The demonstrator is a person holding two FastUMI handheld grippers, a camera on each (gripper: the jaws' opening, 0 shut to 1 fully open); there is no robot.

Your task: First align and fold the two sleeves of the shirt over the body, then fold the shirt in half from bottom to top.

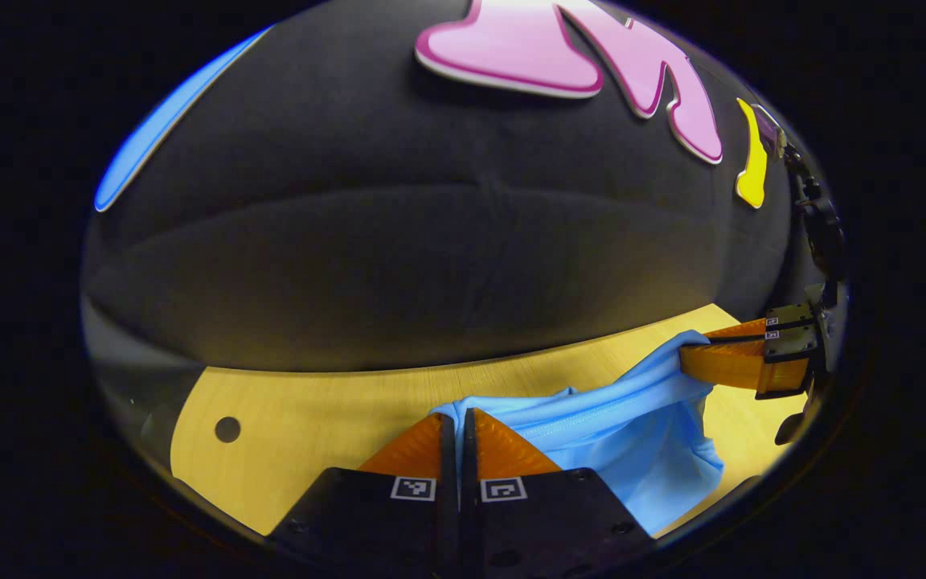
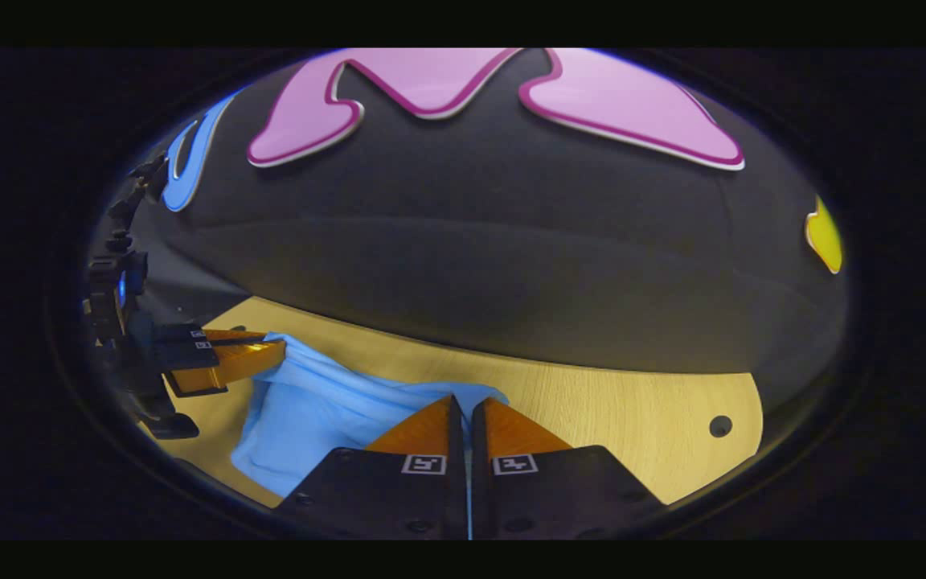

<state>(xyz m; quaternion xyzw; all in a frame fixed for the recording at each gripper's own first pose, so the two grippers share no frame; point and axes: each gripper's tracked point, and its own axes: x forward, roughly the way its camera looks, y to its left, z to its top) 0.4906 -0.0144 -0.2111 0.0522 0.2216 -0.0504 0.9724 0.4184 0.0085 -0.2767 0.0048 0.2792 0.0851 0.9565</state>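
Left gripper (image 1: 456, 418) and right gripper (image 2: 463, 406) pinching light-blue soft fabric shirt (image 1: 632, 434) above pale wooden table (image 1: 310, 418); uneven pull risks skewed fold.

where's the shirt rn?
The blue shirt hangs bunched above the wooden table, stretched between the left gripper and the right gripper, each with jaws closed on an edge.
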